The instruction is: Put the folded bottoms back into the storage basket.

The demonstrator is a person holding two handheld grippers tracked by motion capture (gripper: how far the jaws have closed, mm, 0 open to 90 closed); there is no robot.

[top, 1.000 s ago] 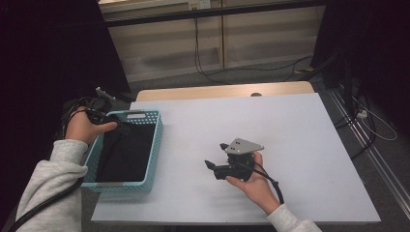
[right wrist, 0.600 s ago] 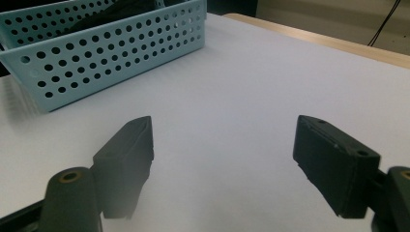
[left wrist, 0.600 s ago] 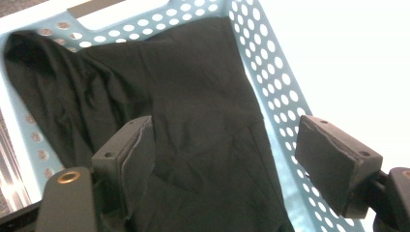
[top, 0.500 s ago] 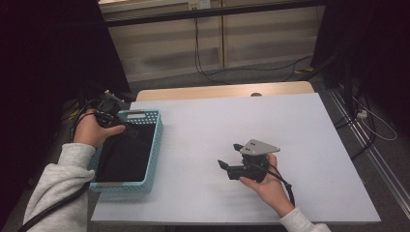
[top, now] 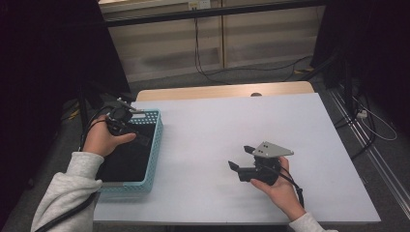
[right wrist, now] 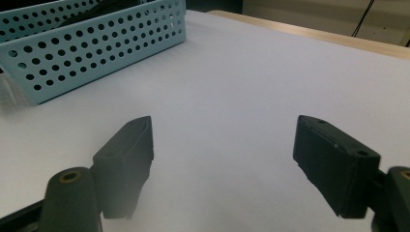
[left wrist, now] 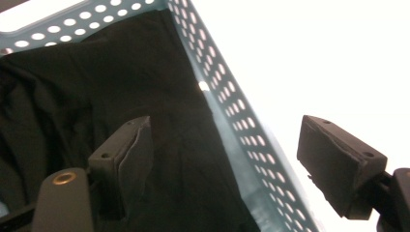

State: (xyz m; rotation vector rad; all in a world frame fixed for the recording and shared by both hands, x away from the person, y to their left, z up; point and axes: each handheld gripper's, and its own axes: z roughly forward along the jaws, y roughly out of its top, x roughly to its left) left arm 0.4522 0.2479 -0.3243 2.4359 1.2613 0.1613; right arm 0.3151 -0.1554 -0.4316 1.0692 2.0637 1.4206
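Note:
A light-blue perforated basket (top: 153,145) stands at the table's left edge with a black cloth (top: 123,162) lying in it. My left gripper (top: 133,128) hovers over the basket's far end, jaws open and apart. In the left gripper view (left wrist: 225,123) one jaw is over the black cloth (left wrist: 96,82) and the other is past the basket wall (left wrist: 232,116), above the white table. My right gripper (top: 241,157) is held over the table's near middle, open and pointing left toward the basket (right wrist: 96,48); nothing lies between its jaws (right wrist: 223,121).
The white table (top: 217,121) has a wooden strip (top: 222,91) along its far edge. Cables (top: 203,67) run across the floor behind it, and a dark stand (top: 348,82) is at the right. The basket overhangs the table's front left corner.
Both hands have shifted to the right. The left gripper came from the basket's outer left side to above its far end. The right gripper slid right over the table.

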